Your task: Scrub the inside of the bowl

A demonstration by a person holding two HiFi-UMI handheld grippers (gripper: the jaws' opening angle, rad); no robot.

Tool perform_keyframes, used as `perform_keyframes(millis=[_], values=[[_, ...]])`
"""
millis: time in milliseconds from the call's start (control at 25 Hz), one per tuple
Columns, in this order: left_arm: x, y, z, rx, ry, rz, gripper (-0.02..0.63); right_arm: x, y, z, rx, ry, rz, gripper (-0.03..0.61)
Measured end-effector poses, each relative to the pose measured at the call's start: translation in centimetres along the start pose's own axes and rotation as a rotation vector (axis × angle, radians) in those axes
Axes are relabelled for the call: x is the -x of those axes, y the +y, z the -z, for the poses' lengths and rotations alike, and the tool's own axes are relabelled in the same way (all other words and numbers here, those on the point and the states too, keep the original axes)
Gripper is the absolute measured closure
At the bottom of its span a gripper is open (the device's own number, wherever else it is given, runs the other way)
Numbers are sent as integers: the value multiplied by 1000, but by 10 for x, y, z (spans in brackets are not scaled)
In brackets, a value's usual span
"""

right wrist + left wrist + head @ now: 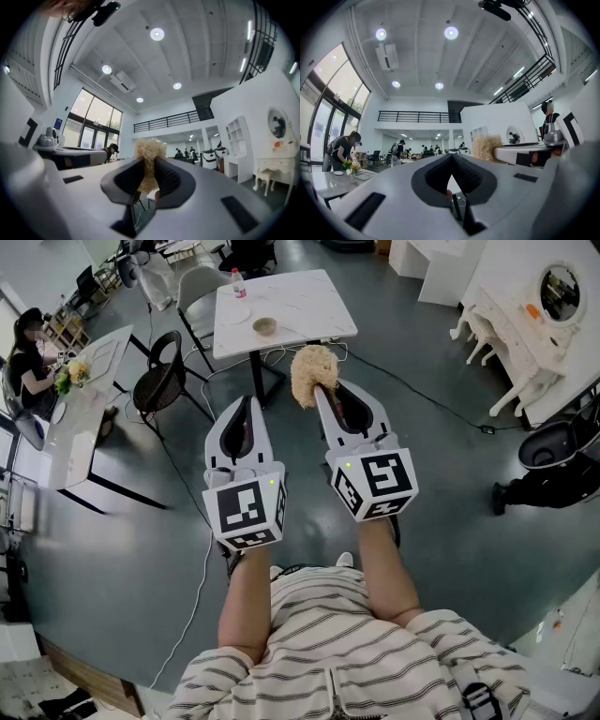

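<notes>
The white table (309, 304) stands ahead of the person on the grey floor, with a black chair (161, 371) near its left side. Both grippers hang over the floor on the table's near side, side by side and apart from each other.

The right gripper (325, 388) (149, 163) is clamped on a tan fibrous scrubber (309, 371) (149, 151). Its tuft sticks out past the jaw tips and reaches towards the table's near edge. The left gripper (246, 405) (451, 158) has its jaws pressed together with nothing between them. From its own view the scrubber (488, 147) shows off to the right.

The small bowl (264, 326) sits on the table top, left of centre and towards the near edge, well apart from both grippers. A bottle (237, 283) stands at the table's far left corner.
</notes>
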State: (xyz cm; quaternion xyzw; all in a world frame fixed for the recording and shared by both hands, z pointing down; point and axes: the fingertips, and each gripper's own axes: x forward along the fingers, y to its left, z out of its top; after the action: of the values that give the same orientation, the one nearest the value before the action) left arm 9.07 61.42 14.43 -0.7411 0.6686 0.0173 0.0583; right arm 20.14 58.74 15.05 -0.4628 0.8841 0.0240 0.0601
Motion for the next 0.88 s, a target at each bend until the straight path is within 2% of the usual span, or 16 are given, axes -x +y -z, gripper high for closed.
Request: perform_keyframes(millis=[520,880], values=[[-10,-16,0,-14,4,-11,611,1,-15,3,5,8,-23,503],[-23,-49,-6,-31,-6,-35,611,8,-44,-4,12,1,-69,503]])
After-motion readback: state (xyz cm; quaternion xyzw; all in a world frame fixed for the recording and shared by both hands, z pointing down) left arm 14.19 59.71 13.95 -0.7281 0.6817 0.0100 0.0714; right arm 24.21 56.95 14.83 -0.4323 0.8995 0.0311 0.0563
